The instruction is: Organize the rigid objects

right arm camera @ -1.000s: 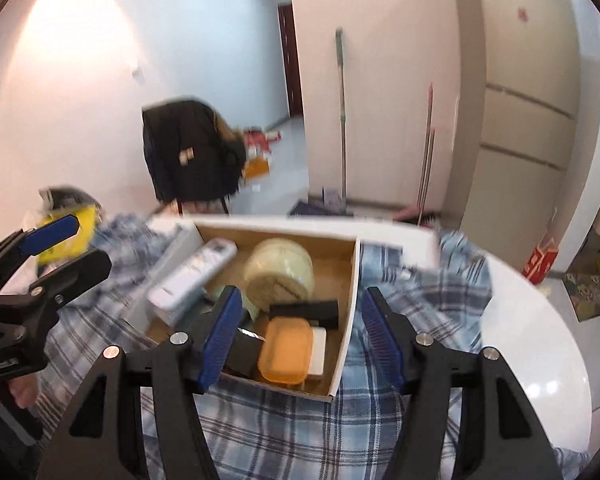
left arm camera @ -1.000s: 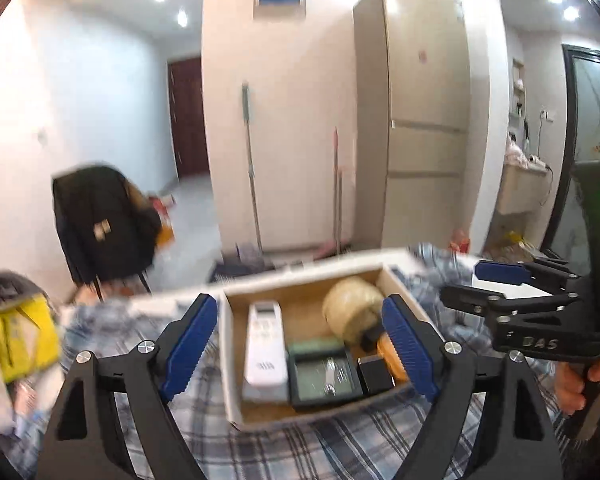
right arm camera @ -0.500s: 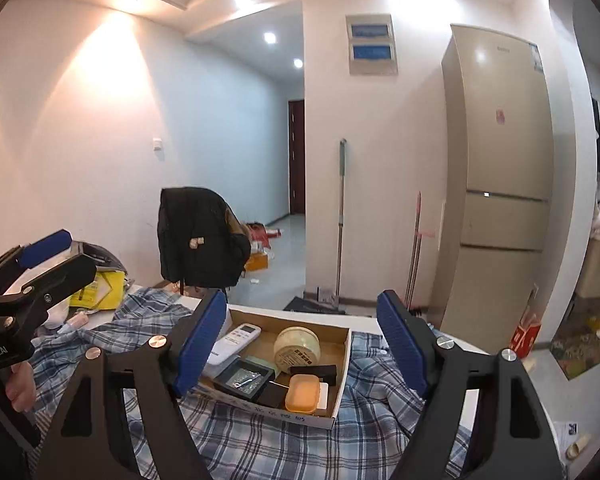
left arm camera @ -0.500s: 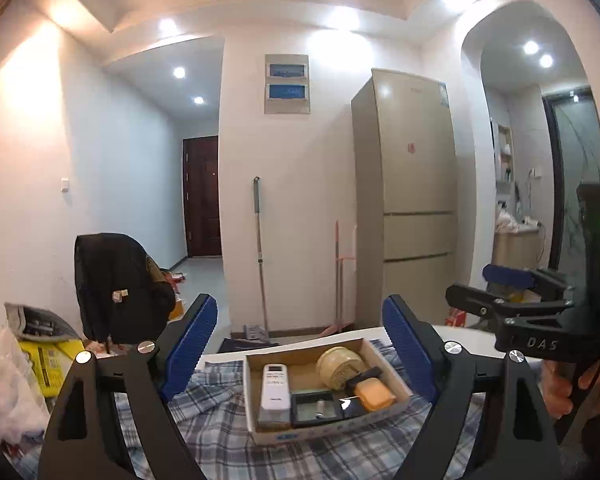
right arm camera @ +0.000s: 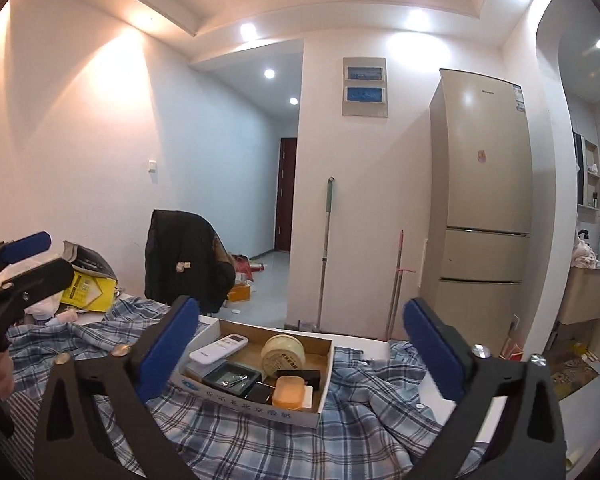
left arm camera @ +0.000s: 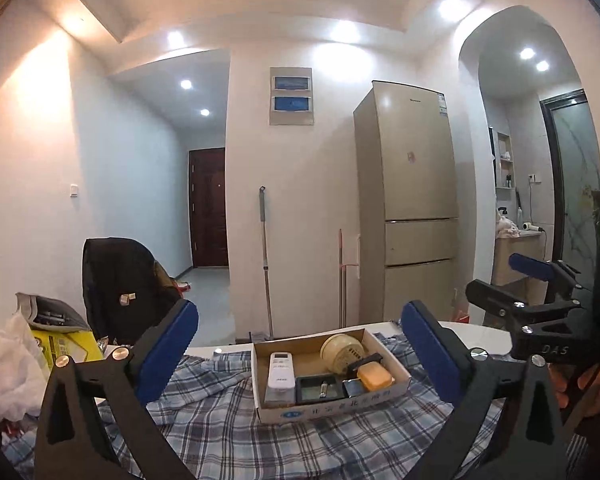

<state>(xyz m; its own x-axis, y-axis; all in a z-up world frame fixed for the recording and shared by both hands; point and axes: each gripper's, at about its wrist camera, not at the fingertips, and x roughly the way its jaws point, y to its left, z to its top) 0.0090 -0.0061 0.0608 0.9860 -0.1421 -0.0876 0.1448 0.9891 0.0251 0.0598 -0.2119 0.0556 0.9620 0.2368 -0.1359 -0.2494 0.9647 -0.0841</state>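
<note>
We hold both tools level and well back from the shallow open cardboard box (left arm camera: 332, 408), which sits on a blue-and-white checked cloth (left arm camera: 220, 432) spread over the white table (right arm camera: 380, 346). The box's long axis runs across the left wrist view, its printed front wall facing us.

Going from the left along the box: a white remote control (left arm camera: 280, 374) lies by the left wall with its long axis running from front wall to back wall. Next to it, at the front, is a dark square tray holding a small metal item (left arm camera: 316, 388). Behind that, toward the back right corner, stands a round cream-coloured tin (left arm camera: 340, 350). A small orange rectangular case (left arm camera: 375, 376) lies by the right wall, with a black bar (left arm camera: 365, 360) just behind it.

The left gripper (left arm camera: 300, 360) has its jaws opening, nothing between them; the box merely shows in the gap, far ahead. The right gripper (right arm camera: 300, 352) is likewise opening and bare. In its view the box lies angled, its near corner toward us.

We judge the box lies straight ahead of both tools, the remote's side nearer our left hand and the orange case's side nearer our right. With everything in the box, the sorting looks about finished to us.
</note>
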